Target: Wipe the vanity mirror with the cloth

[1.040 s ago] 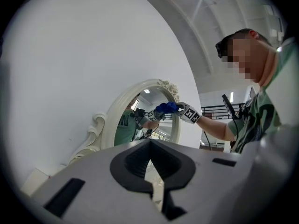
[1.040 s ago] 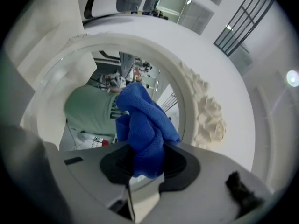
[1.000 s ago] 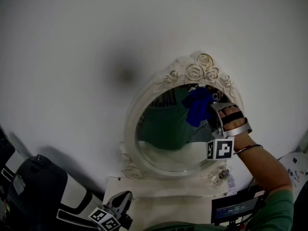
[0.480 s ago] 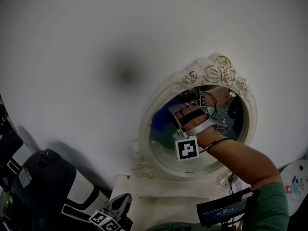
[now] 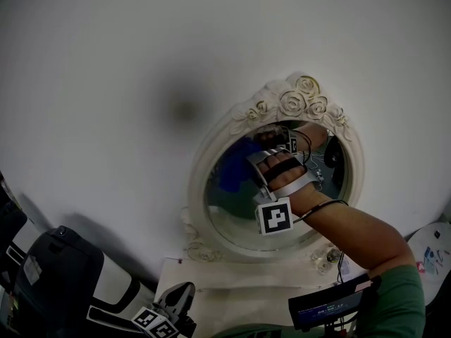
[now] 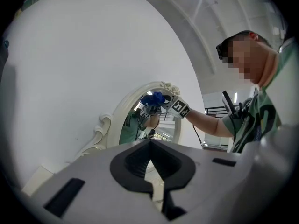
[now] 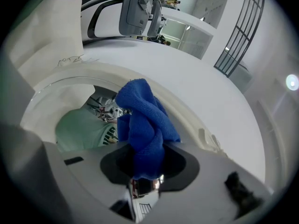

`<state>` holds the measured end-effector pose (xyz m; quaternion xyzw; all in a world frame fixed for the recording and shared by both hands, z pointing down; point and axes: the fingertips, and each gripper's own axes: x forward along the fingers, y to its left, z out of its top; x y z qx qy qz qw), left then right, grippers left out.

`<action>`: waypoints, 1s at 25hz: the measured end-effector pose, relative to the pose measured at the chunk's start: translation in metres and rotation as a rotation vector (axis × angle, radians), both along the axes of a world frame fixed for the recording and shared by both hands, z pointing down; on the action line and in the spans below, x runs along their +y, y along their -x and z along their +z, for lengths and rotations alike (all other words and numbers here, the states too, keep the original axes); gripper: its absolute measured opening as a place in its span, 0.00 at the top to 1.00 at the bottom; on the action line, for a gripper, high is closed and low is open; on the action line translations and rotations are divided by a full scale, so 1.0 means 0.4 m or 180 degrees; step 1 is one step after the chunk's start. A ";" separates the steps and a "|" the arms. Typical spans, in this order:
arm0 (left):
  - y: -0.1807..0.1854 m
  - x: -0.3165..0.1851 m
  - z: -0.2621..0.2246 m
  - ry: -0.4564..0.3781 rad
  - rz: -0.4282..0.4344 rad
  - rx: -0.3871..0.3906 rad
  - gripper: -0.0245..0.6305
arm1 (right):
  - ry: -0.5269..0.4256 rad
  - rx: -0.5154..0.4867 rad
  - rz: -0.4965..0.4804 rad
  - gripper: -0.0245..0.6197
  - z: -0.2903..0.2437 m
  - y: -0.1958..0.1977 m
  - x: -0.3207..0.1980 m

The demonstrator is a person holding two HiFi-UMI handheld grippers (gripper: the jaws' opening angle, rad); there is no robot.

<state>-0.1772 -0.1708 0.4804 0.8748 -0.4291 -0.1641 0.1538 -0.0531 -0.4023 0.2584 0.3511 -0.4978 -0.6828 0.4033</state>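
Observation:
The oval vanity mirror has a white frame carved with roses and leans against a white wall. My right gripper is shut on a bunched blue cloth, which is pressed to the upper left part of the glass. In the right gripper view the cloth stands up out of my right gripper, with the mirror frame just beyond it. My left gripper hangs low at the bottom edge, shut and empty. The left gripper view shows the mirror and the cloth from below.
A white ledge runs under the mirror, with a small glass object at its right end. A black and white bulky object stands at lower left. A dark device with a lit screen sits at lower right.
My right gripper has carried the cloth from the mirror's upper right across the glass to its left side. The left gripper has stayed low.

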 end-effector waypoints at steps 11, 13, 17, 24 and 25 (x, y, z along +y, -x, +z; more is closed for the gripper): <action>-0.042 -0.056 -0.020 -0.0053 0.0145 -0.0056 0.95 | -0.0128 -0.0067 0.0486 0.80 -0.017 -0.301 -0.002; -0.053 -0.062 -0.022 -0.0063 0.0183 -0.0069 0.95 | -0.0133 -0.0096 0.0602 0.80 -0.017 -0.366 -0.001; -0.064 -0.071 -0.025 -0.0075 0.0217 -0.0071 0.95 | -0.0153 -0.0136 0.0906 0.80 -0.015 -0.504 -0.002; -0.073 -0.079 -0.024 -0.0061 0.0251 -0.0077 0.95 | -0.0205 -0.0128 0.1315 0.80 -0.009 -0.661 -0.005; -0.073 -0.078 -0.025 -0.0065 0.0250 -0.0070 0.95 | -0.0197 -0.0127 0.1337 0.80 -0.009 -0.661 -0.007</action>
